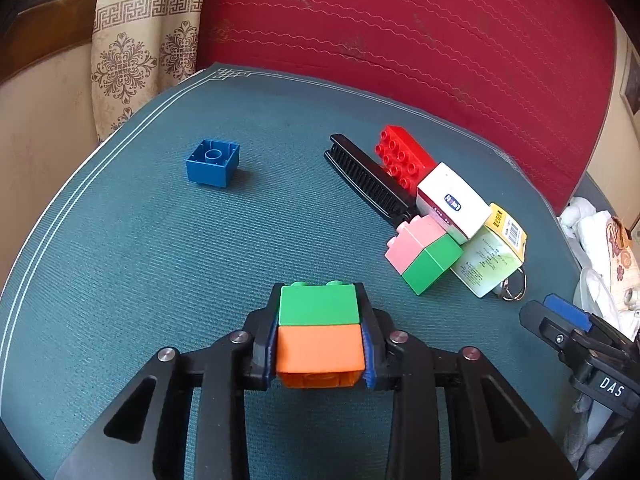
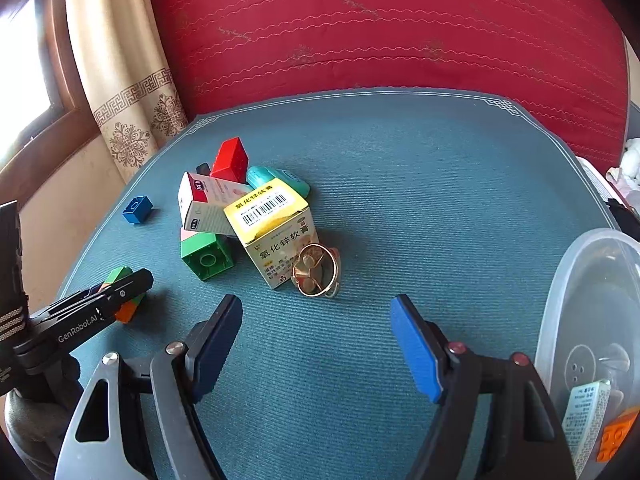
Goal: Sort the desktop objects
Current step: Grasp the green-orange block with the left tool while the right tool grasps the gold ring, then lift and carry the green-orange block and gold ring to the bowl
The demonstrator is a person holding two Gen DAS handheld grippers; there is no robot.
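Observation:
My left gripper (image 1: 320, 320) is shut on a green-and-orange brick stack (image 1: 318, 332), its pads pressing both sides; the same stack (image 2: 127, 294) shows in the right wrist view, partly behind the left gripper (image 2: 116, 288). A blue brick (image 1: 213, 163) lies upside down to the far left. A pile to the right holds a red brick (image 1: 404, 156), a black comb (image 1: 368, 178), a white box (image 1: 452, 200), a pink-and-green brick stack (image 1: 424, 254) and a yellow-green box (image 1: 492, 252). My right gripper (image 2: 316, 328) stands open over bare mat, just short of a gold key ring (image 2: 316, 274).
A teal mat (image 1: 120, 260) covers the table, with a red cushion (image 1: 400, 32) behind it and a curtain (image 1: 136, 40) at the left. A clear plastic tub (image 2: 592, 320) at the right holds a small box and an orange brick. A teal case (image 2: 276, 180) lies in the pile.

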